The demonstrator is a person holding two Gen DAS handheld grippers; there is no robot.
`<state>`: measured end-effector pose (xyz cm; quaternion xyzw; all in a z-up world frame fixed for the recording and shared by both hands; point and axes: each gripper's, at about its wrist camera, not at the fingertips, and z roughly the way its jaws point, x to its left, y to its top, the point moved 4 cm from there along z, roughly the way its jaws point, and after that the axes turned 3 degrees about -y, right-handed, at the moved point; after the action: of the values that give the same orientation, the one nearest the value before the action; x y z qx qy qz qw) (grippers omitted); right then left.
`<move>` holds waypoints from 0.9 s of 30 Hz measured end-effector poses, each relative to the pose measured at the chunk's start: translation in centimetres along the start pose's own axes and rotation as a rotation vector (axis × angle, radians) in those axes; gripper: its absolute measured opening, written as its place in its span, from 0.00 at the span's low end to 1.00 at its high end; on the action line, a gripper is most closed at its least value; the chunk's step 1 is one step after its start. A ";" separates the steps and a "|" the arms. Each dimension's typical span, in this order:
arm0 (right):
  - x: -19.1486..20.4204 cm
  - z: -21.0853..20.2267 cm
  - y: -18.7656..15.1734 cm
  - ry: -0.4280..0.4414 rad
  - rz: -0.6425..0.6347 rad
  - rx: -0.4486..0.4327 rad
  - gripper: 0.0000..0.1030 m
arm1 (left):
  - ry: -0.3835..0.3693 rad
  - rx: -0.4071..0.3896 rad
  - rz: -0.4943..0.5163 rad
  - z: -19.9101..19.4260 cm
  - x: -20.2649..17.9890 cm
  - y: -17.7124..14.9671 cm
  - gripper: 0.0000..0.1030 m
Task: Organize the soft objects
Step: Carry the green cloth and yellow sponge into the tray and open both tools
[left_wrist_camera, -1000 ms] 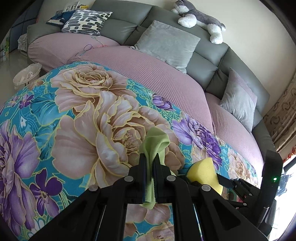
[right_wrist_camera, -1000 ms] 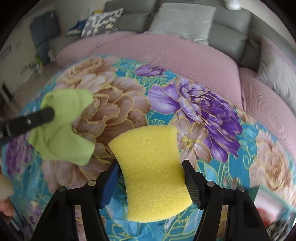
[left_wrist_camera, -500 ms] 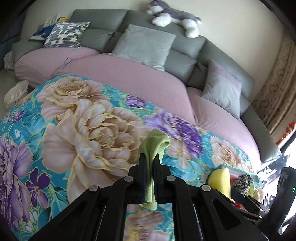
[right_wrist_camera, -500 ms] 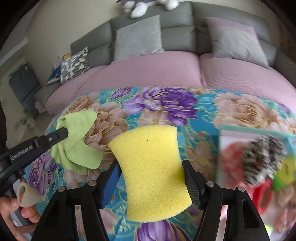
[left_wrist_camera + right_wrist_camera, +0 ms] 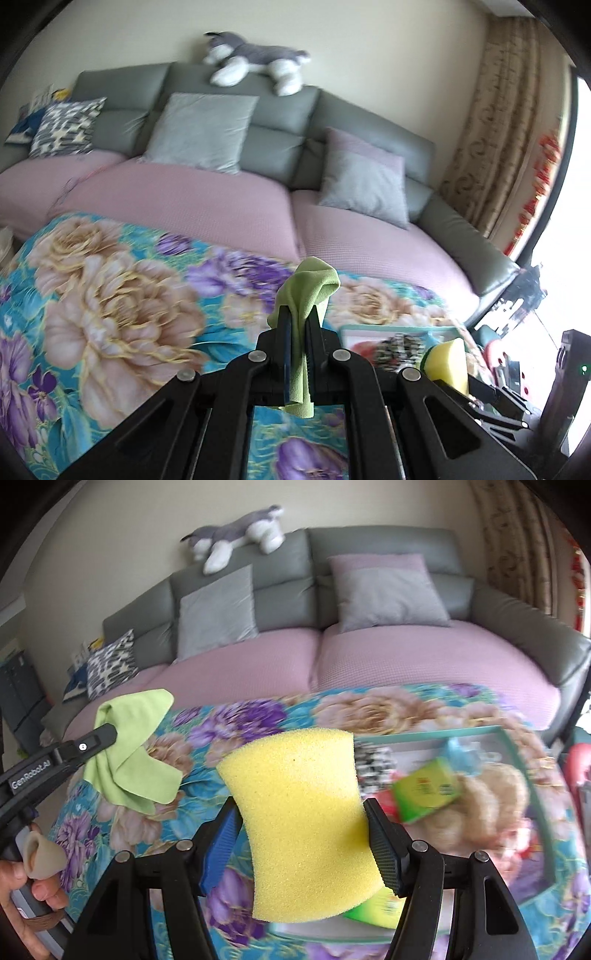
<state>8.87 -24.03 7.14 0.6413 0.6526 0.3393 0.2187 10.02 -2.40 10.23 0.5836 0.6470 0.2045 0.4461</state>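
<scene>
My left gripper [image 5: 298, 314] is shut on a light green cloth [image 5: 308, 291], which hangs over and between its fingers above the floral cover [image 5: 110, 314]. The same cloth [image 5: 133, 749] shows at the left of the right wrist view, held by the left gripper [image 5: 109, 734]. My right gripper [image 5: 301, 823] is shut on a yellow sponge [image 5: 303, 823], squeezed at its waist, above the near edge of a teal-rimmed tray [image 5: 517, 749]. The sponge also shows in the left wrist view [image 5: 447, 363].
The tray holds several soft things: a green sponge pack [image 5: 424, 794], a beige puff [image 5: 491, 805], a black-and-white item [image 5: 373, 768]. A grey sofa with pink seat covers [image 5: 207, 206], cushions [image 5: 199, 131] and a plush husky [image 5: 255, 61] stands behind. Curtain [image 5: 506, 122] at right.
Both grippers have swung right and tilted up, carrying cloth and sponge. The tray has come further into view under the right gripper. Grips unchanged.
</scene>
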 end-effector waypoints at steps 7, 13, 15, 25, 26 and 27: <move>-6.1 -3.0 0.1 -0.067 0.099 -0.059 0.67 | -0.092 0.013 0.099 0.7 -5.9 -0.7 0.06; -9.6 -4.5 -0.3 -0.121 0.158 -0.083 0.67 | -0.177 0.060 0.193 1.9 -11.0 -2.2 0.06; -10.5 -4.7 -0.5 -0.132 0.171 -0.084 0.67 | -0.197 0.083 0.214 2.6 -12.2 -2.9 0.06; -12.5 -1.9 -2.2 -0.090 0.226 -0.011 0.68 | -0.212 0.239 0.250 7.3 -14.8 -7.1 0.06; -12.6 -1.3 -2.4 -0.095 0.227 0.000 0.68 | -0.204 0.254 0.246 7.9 -14.6 -7.5 0.06; -12.8 -0.8 -2.6 -0.101 0.228 0.013 0.68 | -0.196 0.268 0.244 8.4 -14.5 -7.8 0.06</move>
<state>7.50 -36.60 3.90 0.7288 0.5659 0.3250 0.2073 11.26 -19.98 4.68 0.7288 0.5465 0.1117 0.3972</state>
